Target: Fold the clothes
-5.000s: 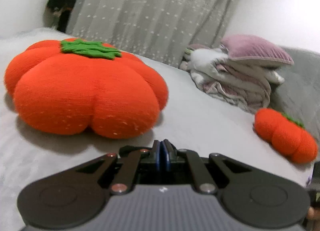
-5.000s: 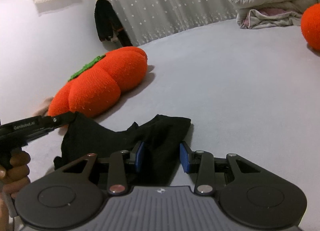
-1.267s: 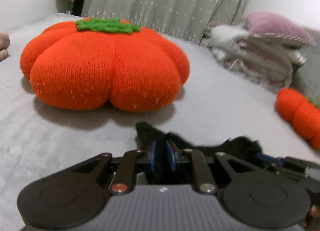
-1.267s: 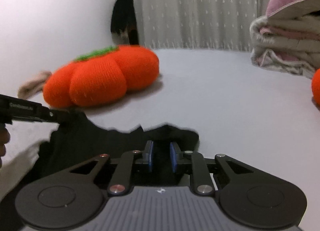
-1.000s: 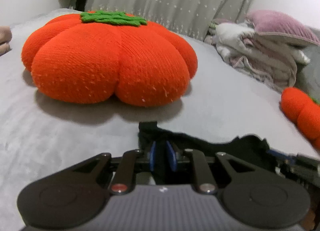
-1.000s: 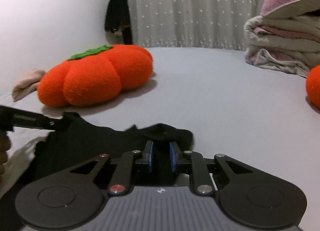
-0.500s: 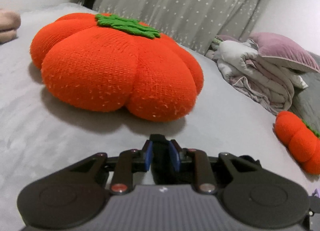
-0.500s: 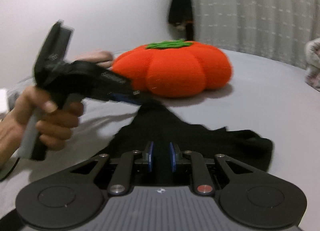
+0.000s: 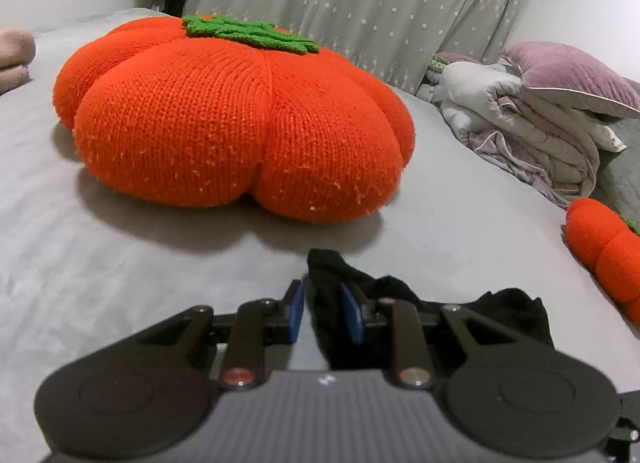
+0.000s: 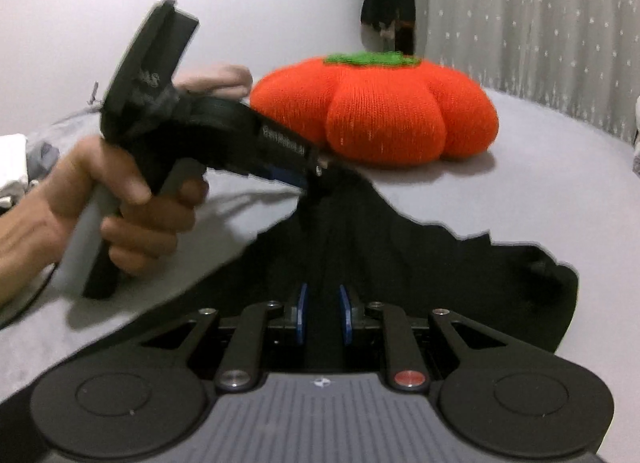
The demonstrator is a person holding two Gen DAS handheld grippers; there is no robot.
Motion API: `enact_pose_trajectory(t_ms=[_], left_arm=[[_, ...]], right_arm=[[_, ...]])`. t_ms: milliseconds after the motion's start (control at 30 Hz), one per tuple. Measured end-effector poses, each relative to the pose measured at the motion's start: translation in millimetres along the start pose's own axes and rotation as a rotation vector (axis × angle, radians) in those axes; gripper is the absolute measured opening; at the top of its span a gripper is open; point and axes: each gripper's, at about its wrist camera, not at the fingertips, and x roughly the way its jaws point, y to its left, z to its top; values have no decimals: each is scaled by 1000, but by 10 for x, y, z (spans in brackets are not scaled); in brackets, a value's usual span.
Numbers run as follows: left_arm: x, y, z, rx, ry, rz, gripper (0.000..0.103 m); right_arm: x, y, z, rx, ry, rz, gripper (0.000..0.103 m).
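Observation:
A black garment [image 10: 400, 263] lies crumpled on the grey bed [image 9: 80, 263]. My right gripper [image 10: 322, 315] is shut on its near edge, with dark cloth filling the gap between the blue pads. One corner of the garment [image 9: 324, 267] runs between the pads of my left gripper [image 9: 322, 311]. It rests against the right pad, and a sliver of bed shows beside the left pad. In the right wrist view a hand [image 10: 132, 199] holds the left gripper [image 10: 314, 179], whose tip is at a raised peak of the cloth.
A big orange pumpkin cushion [image 9: 240, 123] sits just beyond the garment. A smaller orange cushion [image 9: 608, 247] and a pile of bedding [image 9: 520, 123] are at the right. A pink cloth [image 9: 14, 55] lies far left, before a curtain and dark hanging clothes [image 10: 388, 3].
The right gripper has swung left with the garment and now faces the left gripper and hand. The left pads have parted a little around the cloth corner.

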Motion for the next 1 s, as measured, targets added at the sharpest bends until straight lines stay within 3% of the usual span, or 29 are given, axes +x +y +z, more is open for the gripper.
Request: enact_pose_trajectory(t_ms=[167, 267, 400, 633, 867, 1000], left_arm=[[1, 26, -20, 8, 5, 1, 22], [-2, 22, -30, 18, 3, 4, 22], [0, -17, -44, 38, 1, 12, 24], [-85, 37, -9, -9, 25, -6, 26], [-280, 51, -96, -5, 46, -25, 29], [-417, 95, -136, -38, 48, -33, 29]], right_arm=[[-107, -23, 26, 29, -48, 43, 18], [-60, 7, -8, 12, -5, 5, 18], [-147, 2, -27, 49, -8, 14, 18], [-423, -124, -164, 288, 31, -7, 18], [-543, 202, -261, 340, 90, -24, 19], [-685, 324, -292, 418, 111, -80, 19]])
